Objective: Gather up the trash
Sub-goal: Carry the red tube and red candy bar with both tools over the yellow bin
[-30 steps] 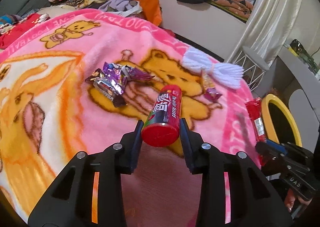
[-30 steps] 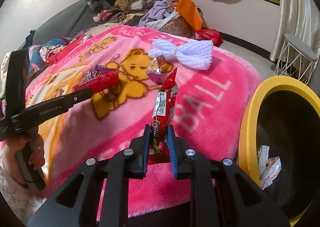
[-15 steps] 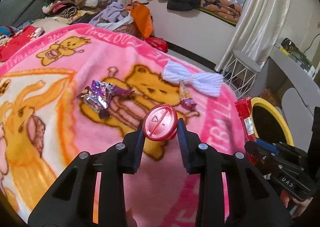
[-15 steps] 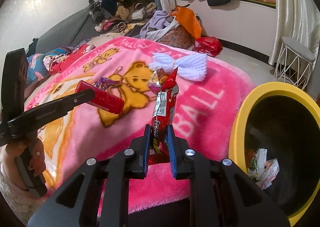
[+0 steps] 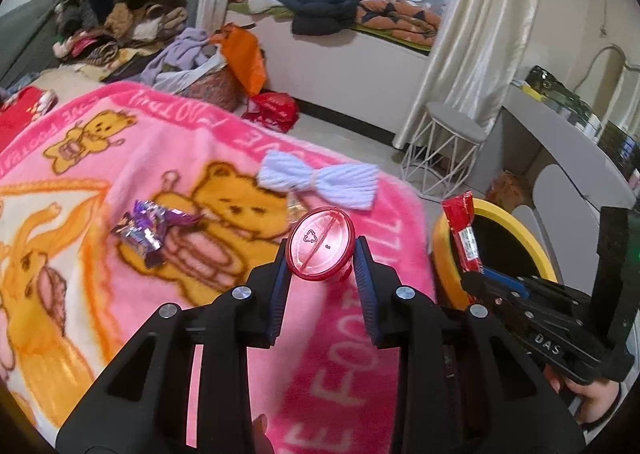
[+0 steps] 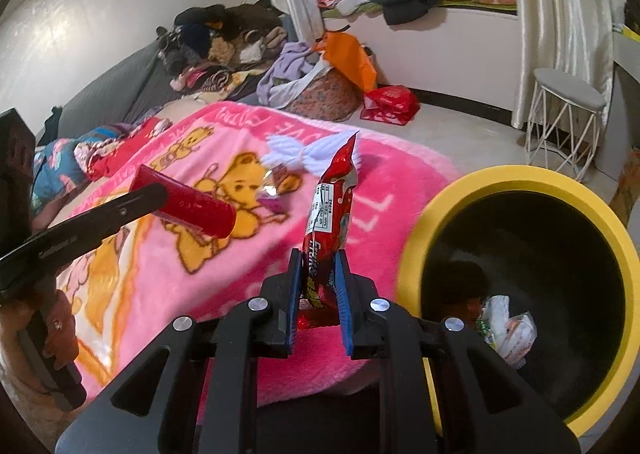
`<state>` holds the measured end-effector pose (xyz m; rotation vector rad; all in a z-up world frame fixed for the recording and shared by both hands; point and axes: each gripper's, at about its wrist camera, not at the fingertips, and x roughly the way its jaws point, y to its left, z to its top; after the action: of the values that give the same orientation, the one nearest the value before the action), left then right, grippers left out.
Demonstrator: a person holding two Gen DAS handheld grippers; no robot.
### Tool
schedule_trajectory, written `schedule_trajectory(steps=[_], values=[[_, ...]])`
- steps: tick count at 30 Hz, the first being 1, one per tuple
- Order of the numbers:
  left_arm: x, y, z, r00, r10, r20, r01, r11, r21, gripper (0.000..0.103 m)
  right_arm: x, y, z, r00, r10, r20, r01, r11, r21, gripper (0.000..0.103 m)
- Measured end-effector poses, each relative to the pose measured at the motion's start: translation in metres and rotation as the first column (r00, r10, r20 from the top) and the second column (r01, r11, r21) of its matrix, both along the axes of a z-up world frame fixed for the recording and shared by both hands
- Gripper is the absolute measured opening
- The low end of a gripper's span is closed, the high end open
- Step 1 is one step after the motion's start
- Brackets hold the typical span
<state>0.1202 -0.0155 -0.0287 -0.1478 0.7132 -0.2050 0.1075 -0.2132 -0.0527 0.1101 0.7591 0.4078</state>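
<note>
My left gripper (image 5: 322, 254) is shut on a red plastic tube (image 5: 321, 248), held end-on above the pink bear blanket (image 5: 120, 158); the tube also shows from the side in the right wrist view (image 6: 188, 208). My right gripper (image 6: 318, 274) is shut on a red snack wrapper (image 6: 330, 206), standing upright just left of the yellow-rimmed bin (image 6: 516, 178). The bin holds several bits of crumpled trash (image 6: 508, 330). In the left wrist view the wrapper (image 5: 464, 232) stands over the bin's rim (image 5: 440, 250). Purple wrappers (image 5: 148, 224) lie on the blanket.
A white yarn bow (image 5: 320, 180) and a small wrapper (image 6: 274, 184) lie on the blanket near its far edge. A white wire stool (image 6: 564, 118) stands on the floor beyond the bin. Piles of clothes (image 5: 116, 22) and an orange bag (image 5: 244, 54) lie behind the bed.
Both grippers have lifted and swung right toward the bin. The tube has come up off the blanket and now points end-on at the left camera. The wrapper is closer to the bin's rim.
</note>
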Motion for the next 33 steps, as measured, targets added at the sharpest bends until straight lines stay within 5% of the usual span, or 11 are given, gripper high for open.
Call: schedule_trajectory(steps=[33], values=[[-0.007, -0.096, 0.017, 0.976, -0.214, 0.050, 0.213, 0.977, 0.022, 0.024, 0.005, -0.086, 0.004, 0.978, -0.207, 0.008, 0.206, 0.976, 0.078, 0.016]])
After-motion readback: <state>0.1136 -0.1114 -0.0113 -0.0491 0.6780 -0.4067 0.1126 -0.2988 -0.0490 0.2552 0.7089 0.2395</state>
